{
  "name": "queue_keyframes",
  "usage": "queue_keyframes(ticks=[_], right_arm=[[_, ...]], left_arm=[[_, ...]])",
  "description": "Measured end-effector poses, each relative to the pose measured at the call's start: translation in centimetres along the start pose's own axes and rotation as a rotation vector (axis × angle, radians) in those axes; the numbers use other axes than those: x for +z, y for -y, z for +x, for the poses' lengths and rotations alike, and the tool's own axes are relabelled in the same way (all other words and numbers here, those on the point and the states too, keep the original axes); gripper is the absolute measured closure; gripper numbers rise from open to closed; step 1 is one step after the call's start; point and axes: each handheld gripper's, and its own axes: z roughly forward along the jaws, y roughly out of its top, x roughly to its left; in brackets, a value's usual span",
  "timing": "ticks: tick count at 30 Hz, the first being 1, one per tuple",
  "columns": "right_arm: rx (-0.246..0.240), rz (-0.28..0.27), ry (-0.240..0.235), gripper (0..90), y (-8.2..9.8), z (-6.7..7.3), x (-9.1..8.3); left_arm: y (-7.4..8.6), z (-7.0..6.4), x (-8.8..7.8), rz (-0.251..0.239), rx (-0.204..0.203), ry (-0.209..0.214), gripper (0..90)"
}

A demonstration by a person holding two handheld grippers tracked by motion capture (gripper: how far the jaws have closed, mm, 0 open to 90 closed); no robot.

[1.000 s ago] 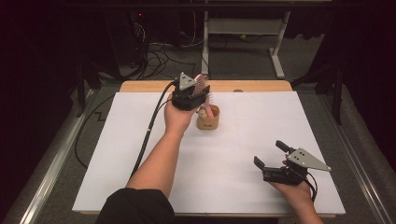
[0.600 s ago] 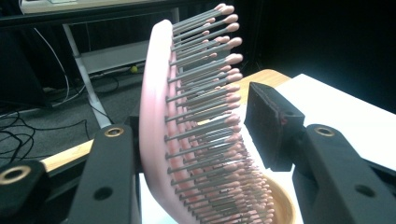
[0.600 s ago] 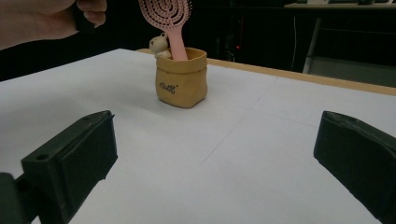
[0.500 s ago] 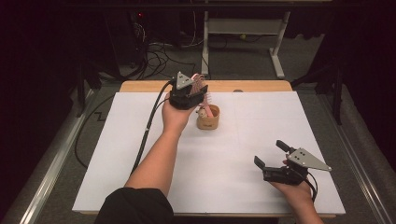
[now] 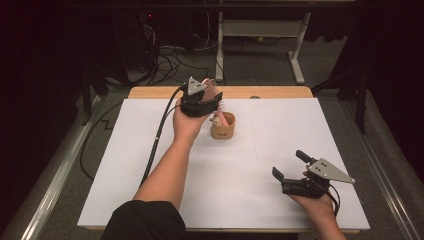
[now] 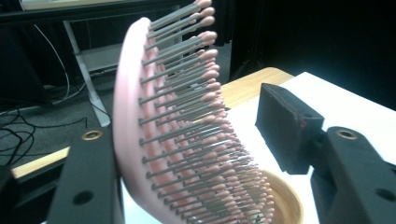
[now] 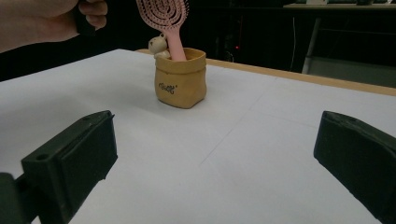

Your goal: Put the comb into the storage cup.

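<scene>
A pink hairbrush (image 6: 187, 116) stands handle-down in a small tan pot (image 5: 222, 129) at the back middle of the white table. My left gripper (image 5: 210, 97) is held around the brush head (image 5: 214, 90), open. The back of the brush lies against one jaw, and a gap shows between the bristle tips and the other pad (image 6: 285, 126). My right gripper (image 5: 290, 165) rests open near the front right with nothing between its jaws. It looks toward the pot (image 7: 180, 84) and the brush (image 7: 163, 14). A small cream figure (image 7: 158, 46) also sits in the pot.
The white table sheet (image 5: 150, 165) ends at a wooden strip (image 5: 270, 92) along the far edge. The left gripper's black cable (image 5: 157, 135) trails over the left side of the table. Cables and a desk frame (image 5: 260, 35) lie on the floor behind.
My left hand and gripper have drifted slightly left and toward me, still at the brush head. The right gripper has not moved.
</scene>
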Motion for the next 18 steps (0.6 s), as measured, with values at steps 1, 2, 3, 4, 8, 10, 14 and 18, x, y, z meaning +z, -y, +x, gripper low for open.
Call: queue_keyframes(ticks=[1, 2, 3, 4, 8, 10, 14, 18], right_arm=[[0.000, -0.001, -0.001, 0.0, 0.0, 0.0, 0.0], [-0.002, -0.002, -0.001, 0.0, 0.0, 0.0, 0.0], [0.000, -0.001, 0.000, 0.0, 0.0, 0.0, 0.0], [0.001, 0.000, -0.001, 0.0, 0.0, 0.0, 0.0], [-0.002, -0.002, -0.001, 0.0, 0.0, 0.0, -0.1], [-0.001, -0.001, -0.001, 0.0, 0.0, 0.0, 0.0], [0.000, -0.001, 0.000, 0.0, 0.0, 0.0, 0.0], [-0.005, 0.001, -0.001, 0.0, 0.0, 0.0, 0.0]], left_arm=[[0.0, 0.0, 0.0, -0.001, -0.002, 0.002, 38.6], [0.0, 0.1, 0.0, -0.002, -0.002, 0.003, 38.2], [0.1, 0.1, 0.0, -0.003, -0.001, 0.002, 38.0], [0.1, 0.1, 0.0, -0.005, -0.002, 0.002, 37.8], [0.2, 0.3, 0.1, -0.009, -0.009, 0.003, 36.4], [0.3, 0.4, 0.1, -0.009, -0.016, 0.003, 36.1], [0.6, 0.7, -0.1, -0.010, -0.020, -0.007, 35.5], [0.7, 1.1, -0.3, -0.014, -0.041, -0.011, 33.4]])
